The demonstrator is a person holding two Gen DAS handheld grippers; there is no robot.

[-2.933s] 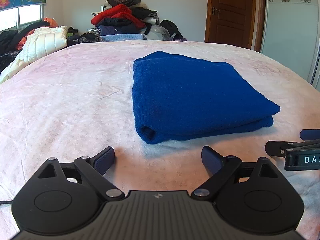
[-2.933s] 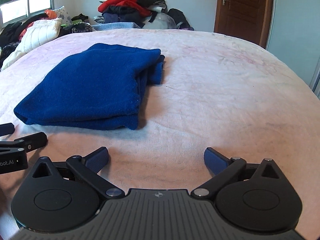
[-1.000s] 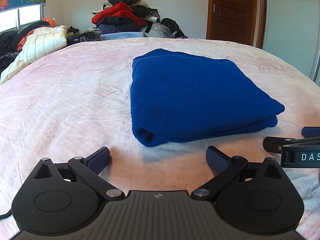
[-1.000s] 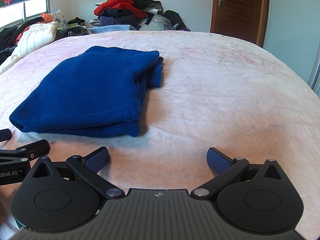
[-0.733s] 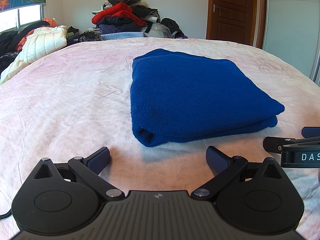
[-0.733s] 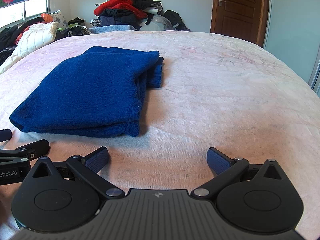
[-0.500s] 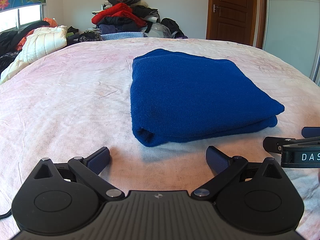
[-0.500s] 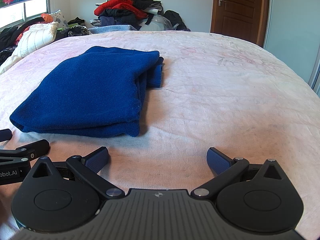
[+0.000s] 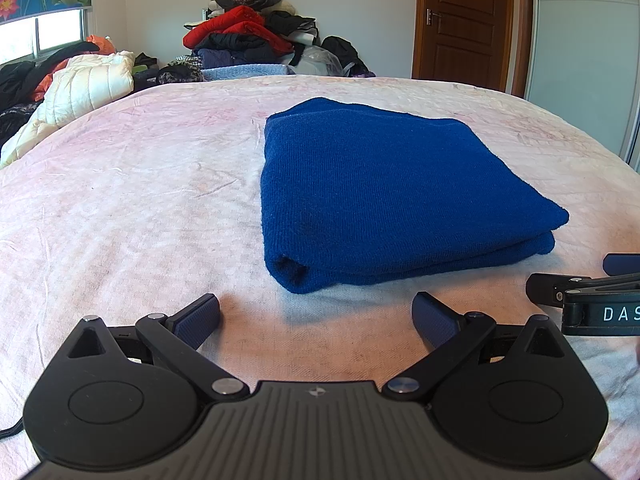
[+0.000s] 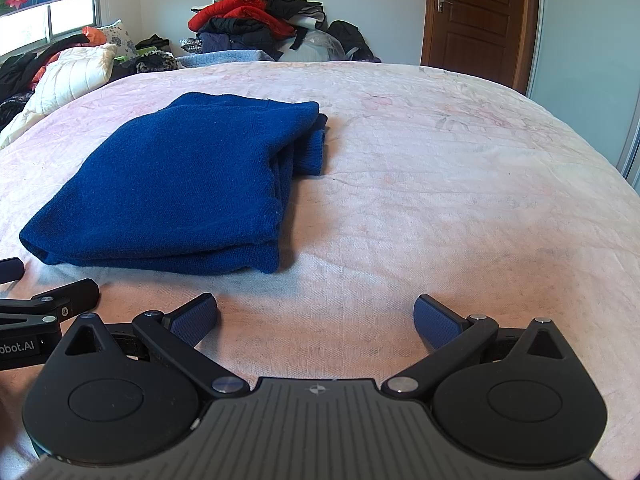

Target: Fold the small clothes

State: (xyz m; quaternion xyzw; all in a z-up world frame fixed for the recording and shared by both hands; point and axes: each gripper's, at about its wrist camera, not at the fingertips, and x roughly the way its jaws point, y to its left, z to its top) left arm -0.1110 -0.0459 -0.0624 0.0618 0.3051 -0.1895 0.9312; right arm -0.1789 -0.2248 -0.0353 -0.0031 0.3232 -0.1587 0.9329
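Observation:
A dark blue knit garment lies folded into a thick rectangle on the pale pink bed sheet. In the right wrist view the same blue garment sits to the left, its layered edges facing right. My left gripper hovers open just short of the garment's near edge, nothing between its blue pads. My right gripper is open too, over bare sheet to the right of the garment. Each gripper's tip shows at the side edge of the other's view.
A heap of red, black and grey clothes is piled at the far end of the bed. A white quilted jacket and more clothes lie at the far left. A brown door and a wardrobe panel stand at the right.
Both grippers have crept slightly closer and lower toward the folded garment since the earliest frames. Over the last second nothing visibly moves.

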